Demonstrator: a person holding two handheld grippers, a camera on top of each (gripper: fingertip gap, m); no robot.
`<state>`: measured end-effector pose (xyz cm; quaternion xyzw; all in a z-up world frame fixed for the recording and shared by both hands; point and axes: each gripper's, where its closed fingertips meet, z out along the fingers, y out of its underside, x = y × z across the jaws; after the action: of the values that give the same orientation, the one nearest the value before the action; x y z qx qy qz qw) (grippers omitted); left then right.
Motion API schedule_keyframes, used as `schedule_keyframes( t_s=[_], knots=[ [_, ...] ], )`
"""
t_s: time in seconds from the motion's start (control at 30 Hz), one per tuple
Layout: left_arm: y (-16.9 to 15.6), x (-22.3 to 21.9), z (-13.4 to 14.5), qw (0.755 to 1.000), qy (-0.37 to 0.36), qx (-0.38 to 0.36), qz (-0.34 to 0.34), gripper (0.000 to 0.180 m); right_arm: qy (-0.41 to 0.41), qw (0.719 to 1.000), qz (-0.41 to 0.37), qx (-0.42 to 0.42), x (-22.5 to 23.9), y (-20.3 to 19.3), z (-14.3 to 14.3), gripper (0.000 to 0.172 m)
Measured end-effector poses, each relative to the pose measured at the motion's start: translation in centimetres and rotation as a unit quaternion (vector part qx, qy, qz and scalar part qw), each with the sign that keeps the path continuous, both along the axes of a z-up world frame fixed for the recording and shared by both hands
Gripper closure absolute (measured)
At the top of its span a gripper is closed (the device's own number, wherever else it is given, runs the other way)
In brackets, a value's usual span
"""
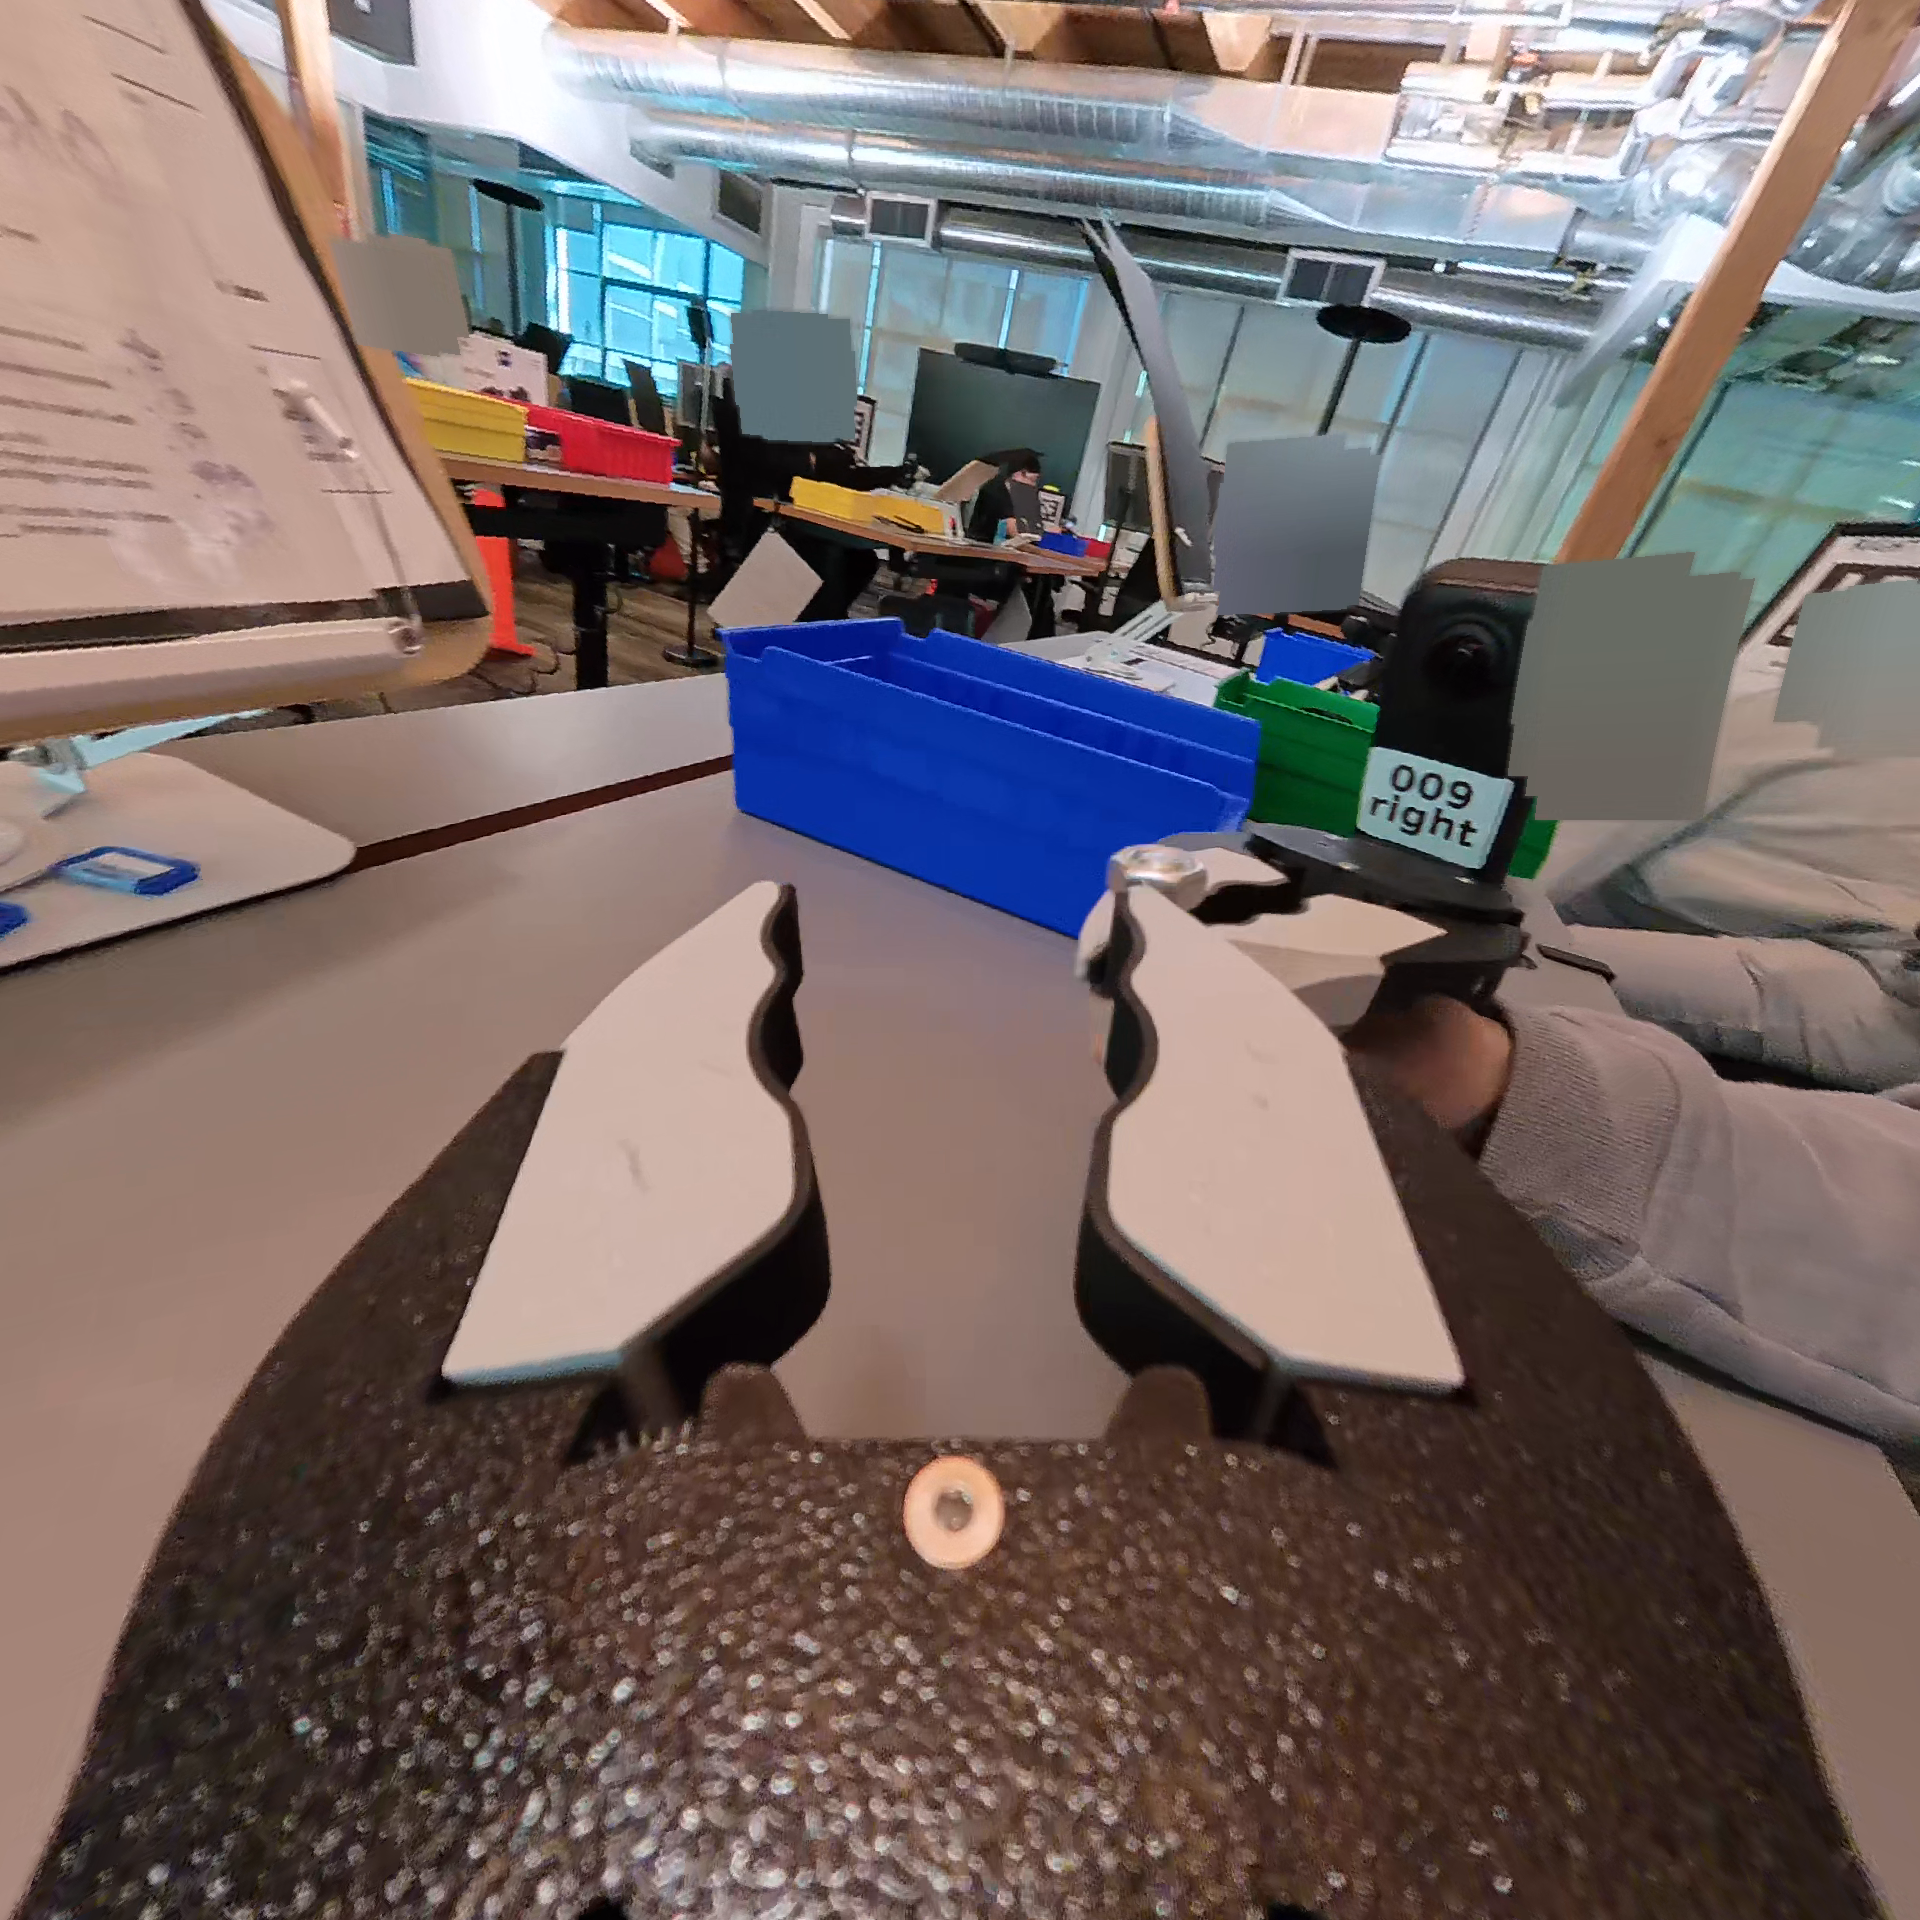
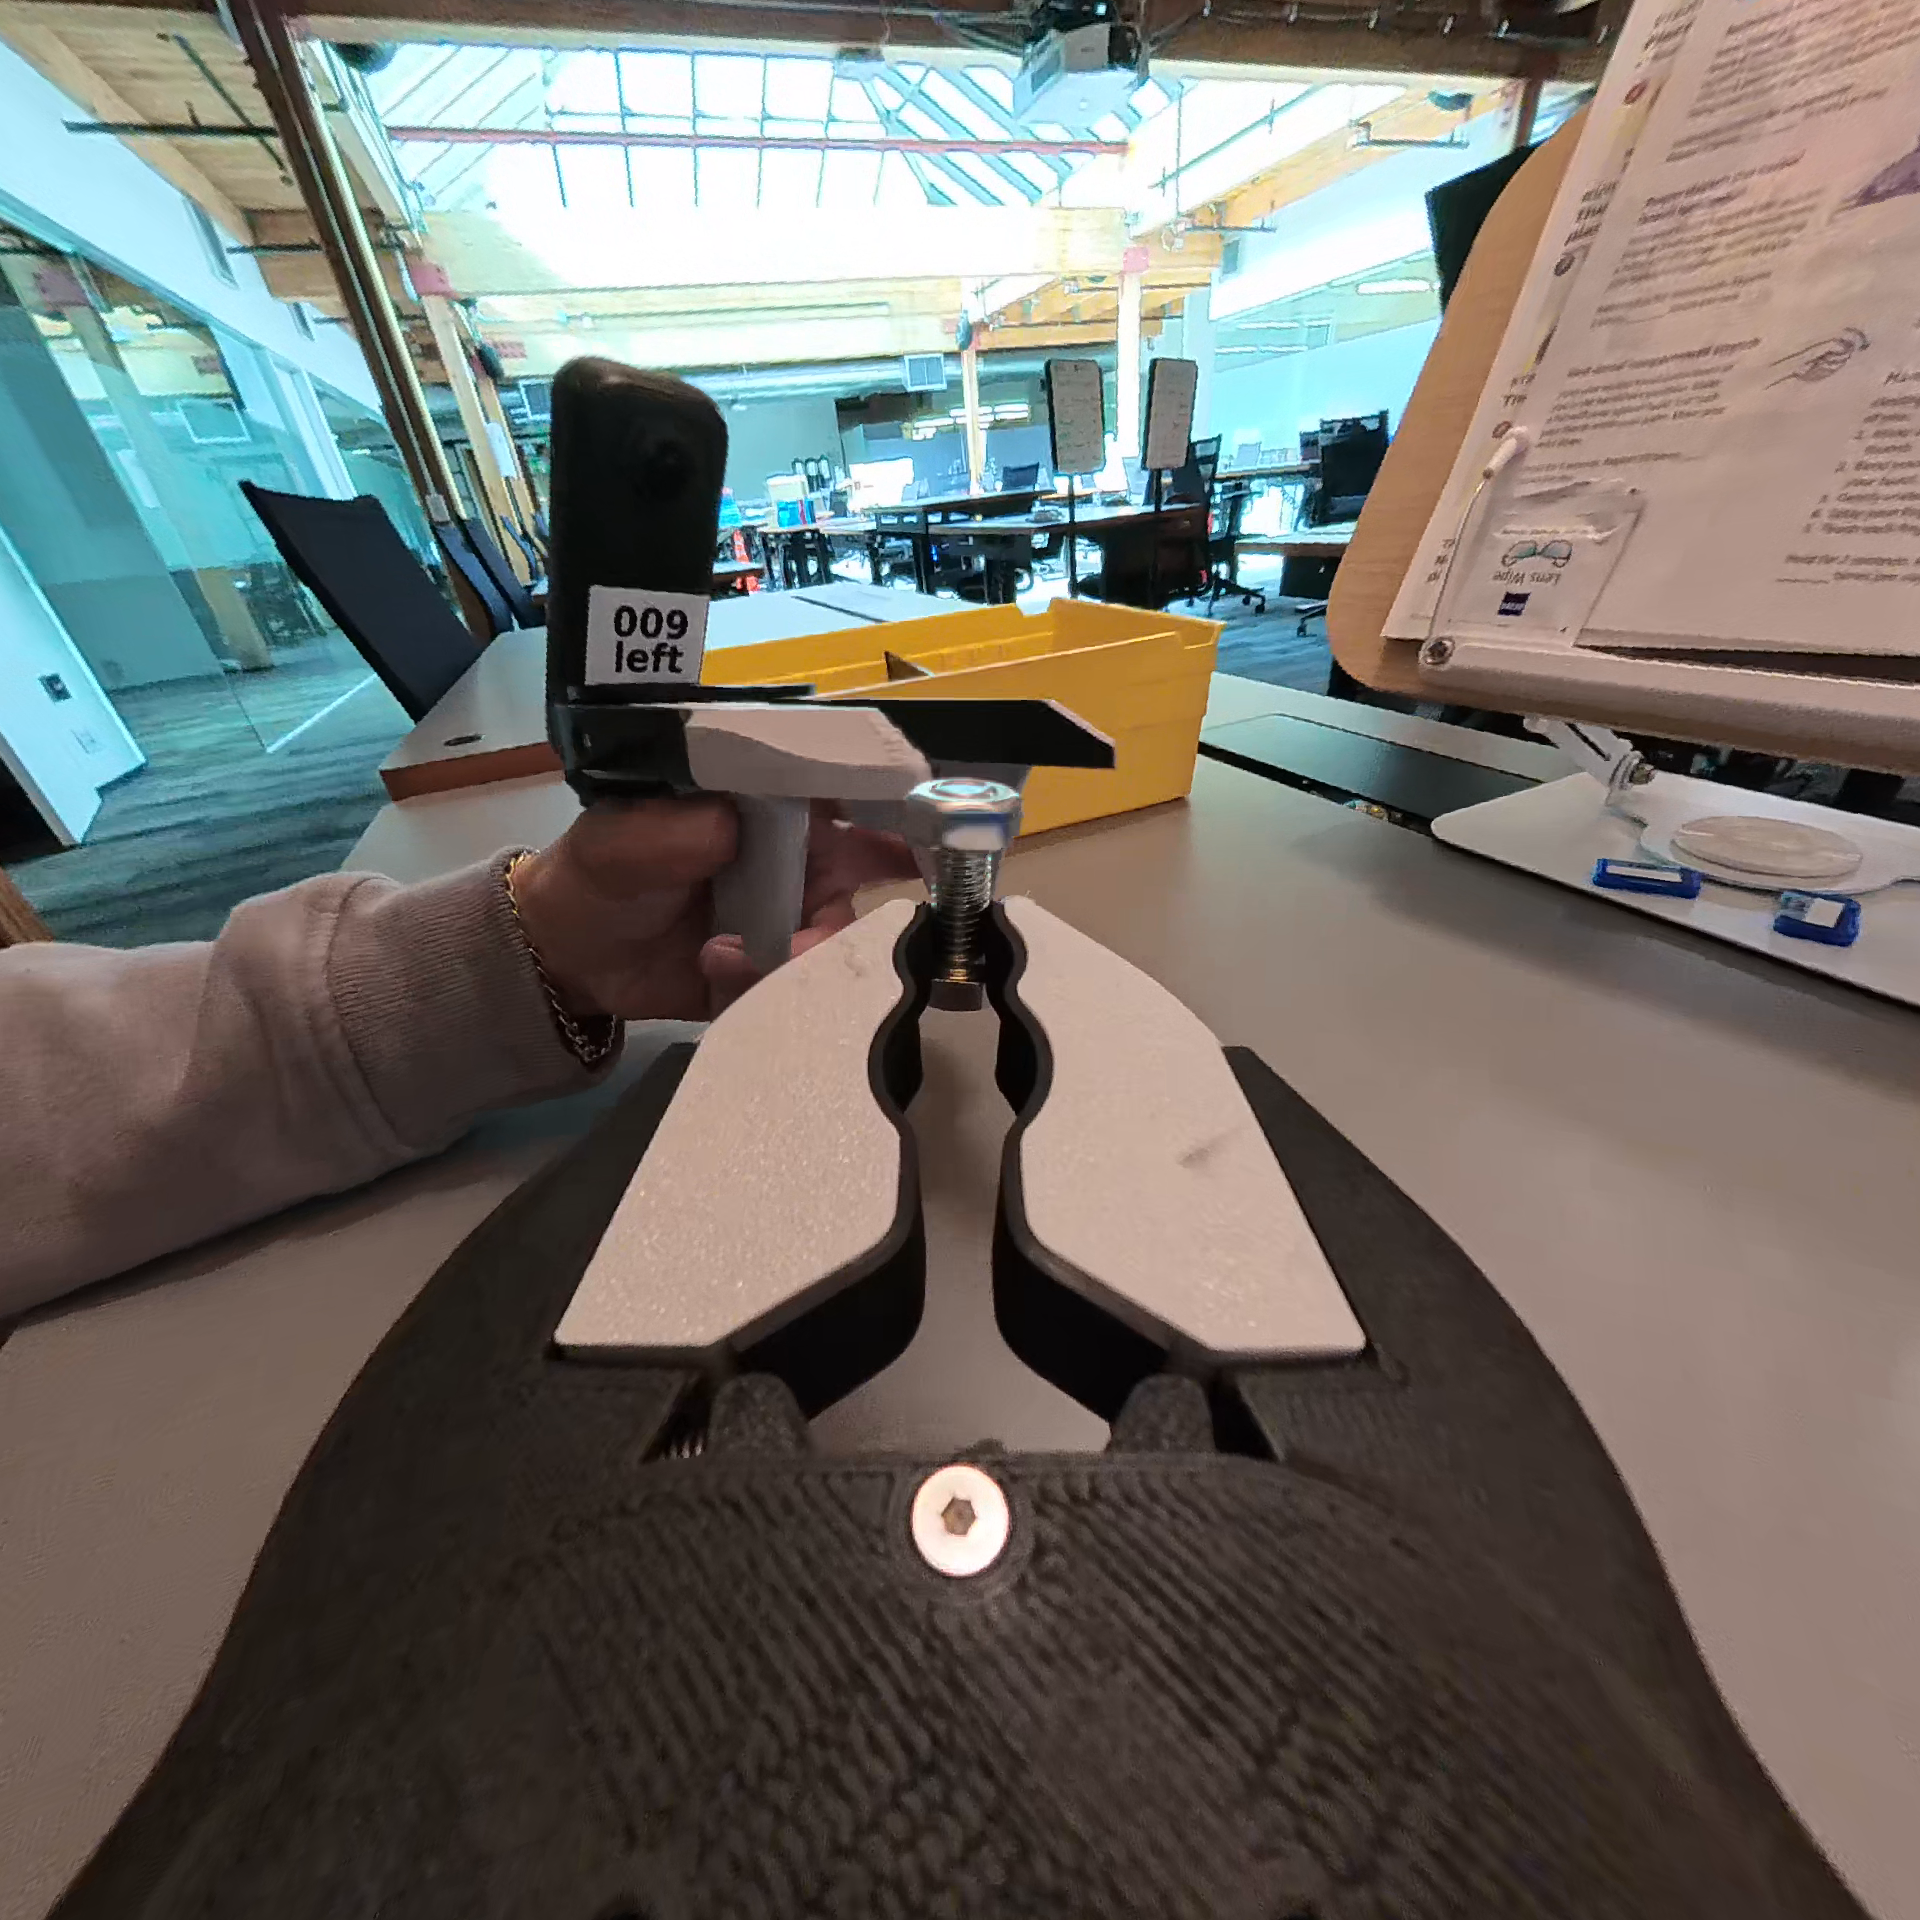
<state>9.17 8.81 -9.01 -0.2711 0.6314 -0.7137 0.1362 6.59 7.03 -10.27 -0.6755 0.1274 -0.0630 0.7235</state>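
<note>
Right wrist view: our right claw [image 2: 958,935] is nearly closed, both pads pressed on the threaded shank of an upright silver steel hex-head bolt [image 2: 961,831], a nut just below the tips. We judge the grip narrow; a knock could tilt or drop the bolt onto the grey tabletop [image 2: 1455,1091]. Our left claw [image 1: 940,935] stands wide apart and empty, its right fingertip [image 1: 1127,935] beside the bolt head, so a collision seems the likeliest cause. A long blue plastic bin [image 1: 977,758] lies beyond.

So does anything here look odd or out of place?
Nothing looks spilled or broken. The one curious sight: a silver bolt stands upright in mid-air, head up, its threaded shaft pinched in the right gripper's jaws. The left gripper is open and empty beside it.
</note>
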Motion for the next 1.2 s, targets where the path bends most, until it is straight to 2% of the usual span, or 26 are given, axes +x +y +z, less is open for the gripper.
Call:
schedule_keyframes(
  t_s=[0.17, 0.33, 0.5, 0.57, 0.67, 0.77, 0.93, 1.07, 1.2],
  knots=[
    [-1.1, -0.9, 0.8, 0.999, -0.006, -0.020, -0.028, 0.122, 0.001, 1.000, 0.002, -0.004, -0.1, 0.2, -0.2, 0.163],
    [-2.2, -1.0, 0.0, 1.000, -0.006, 0.004, -0.030, 0.120, 0.001, 1.000, 0.006, -0.005, -0.3, 0.4, -0.3, 0.163],
    [-1.3, -0.3, -0.3, 1.000, -0.002, 0.016, -0.007, 0.115, 0.011, 1.000, -0.003, -0.007, 0.1, 0.3, -0.5, 0.163],
    [-0.1, 0.4, -0.2, 1.000, -0.002, 0.008, 0.021, 0.122, 0.014, 1.000, 0.001, 0.002, 0.1, 0.0, -0.2, 0.163],
    [0.5, 0.4, 0.3, 1.000, -0.001, -0.010, 0.020, 0.121, 0.015, 1.000, -0.001, 0.002, 0.2, 0.0, -0.2, 0.163],
    [-0.5, -0.4, 0.9, 1.000, -0.006, -0.023, -0.004, 0.121, 0.016, 1.000, 0.002, -0.006, 0.0, 0.3, -0.6, 0.163],
    [-2.3, -0.8, -0.3, 1.000, -0.006, 0.016, -0.018, 0.118, 0.016, 1.000, 0.003, -0.007, 0.0, 0.4, -0.6, 0.163],
    [-0.5, 0.3, -0.2, 1.000, 0.002, 0.005, 0.016, 0.123, 0.025, 1.000, -0.001, 0.006, 0.3, 0.0, -0.3, 0.163],
    [1.3, 0.6, 0.8, 0.999, -0.003, -0.028, 0.032, 0.122, 0.037, 0.999, -0.006, 0.017, 0.7, -0.5, -0.1, 0.163]
  ],
)
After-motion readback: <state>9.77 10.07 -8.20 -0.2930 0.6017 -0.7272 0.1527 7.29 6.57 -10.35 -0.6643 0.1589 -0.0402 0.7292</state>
